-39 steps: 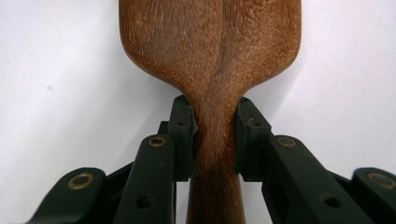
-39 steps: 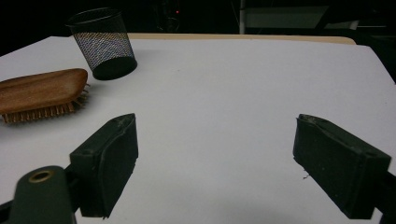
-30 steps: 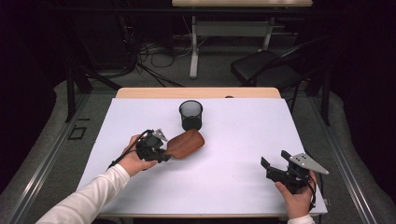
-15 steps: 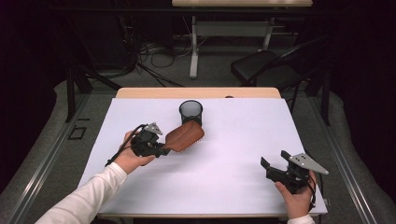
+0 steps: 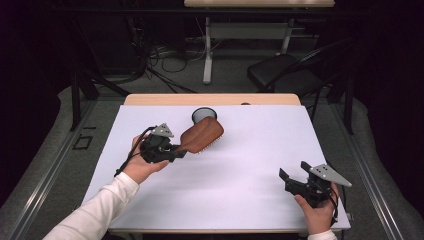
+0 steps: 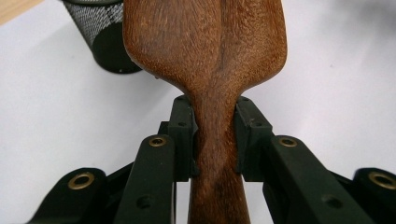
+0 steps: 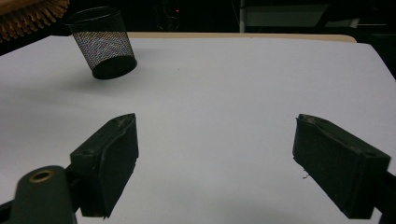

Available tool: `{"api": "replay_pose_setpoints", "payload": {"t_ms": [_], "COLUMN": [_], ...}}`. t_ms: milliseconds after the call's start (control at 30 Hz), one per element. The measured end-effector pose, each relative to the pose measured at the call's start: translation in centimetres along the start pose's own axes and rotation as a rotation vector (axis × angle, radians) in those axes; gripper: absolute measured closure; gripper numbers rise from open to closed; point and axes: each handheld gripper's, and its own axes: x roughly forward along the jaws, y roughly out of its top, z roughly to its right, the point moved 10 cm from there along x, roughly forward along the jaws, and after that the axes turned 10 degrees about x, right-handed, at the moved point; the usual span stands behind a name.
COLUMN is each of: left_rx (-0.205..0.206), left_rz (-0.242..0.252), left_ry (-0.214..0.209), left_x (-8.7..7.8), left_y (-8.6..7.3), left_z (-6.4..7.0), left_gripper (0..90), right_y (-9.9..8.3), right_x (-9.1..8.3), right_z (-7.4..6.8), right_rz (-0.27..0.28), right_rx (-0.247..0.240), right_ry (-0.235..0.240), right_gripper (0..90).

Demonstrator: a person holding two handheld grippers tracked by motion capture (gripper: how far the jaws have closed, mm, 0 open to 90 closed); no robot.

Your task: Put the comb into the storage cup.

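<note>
We've got the left gripper (image 5: 176, 151) clamped on the wooden brush (image 5: 202, 135) by its handle, lifted near the mesh cup (image 5: 202, 115) at the table's far edge. Right gripper (image 5: 292, 181) idles, jaws wide. Next: tip the handle down into the cup.

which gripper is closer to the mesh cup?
Left. The left gripper, clamping the wooden brush, is just short of the mesh cup; the right gripper sits open at the table's near-right corner.

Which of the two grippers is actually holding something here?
The left gripper: its jaws clamp the wooden brush by its handle. The right gripper has jaws spread wide, empty.
</note>
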Motion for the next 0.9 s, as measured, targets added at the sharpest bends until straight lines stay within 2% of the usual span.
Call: {"api": "replay_pose_setpoints", "payload": {"t_ms": [167, 467, 600, 733, 900], "left_rx": [-0.014, -0.042, -0.058, -0.056, -0.067], "left_rz": [0.054, 0.114, 0.133, 0.141, 0.158], "left_ry": [-0.003, -0.009, -0.016, -0.015, 0.008], "left_x": [0.2, 1.0, 1.3, 1.5, 1.5], "left_y": [1.2, 2.9, 3.3, 3.6, 3.9], "left_z": [0.5, 1.0, 1.1, 1.2, 1.1], "left_gripper": [71.7, 71.7, 71.7, 71.7, 71.7], "right_y": [0.0, 0.0, 0.0, -0.1, -0.1], "right_x": [0.0, 0.0, 0.0, 0.1, 0.1], "right_z": [0.0, 0.1, 0.1, 0.0, 0.0], "right_rz": [-0.001, 0.002, 0.0, 0.0, -0.002], "right_rx": [0.001, -0.004, -0.004, 0.001, -0.001], "right_ry": [0.002, 0.001, 0.0, 0.003, 0.003], "right_gripper": [13.9, 14.0, 14.0, 14.0, 14.0]}}
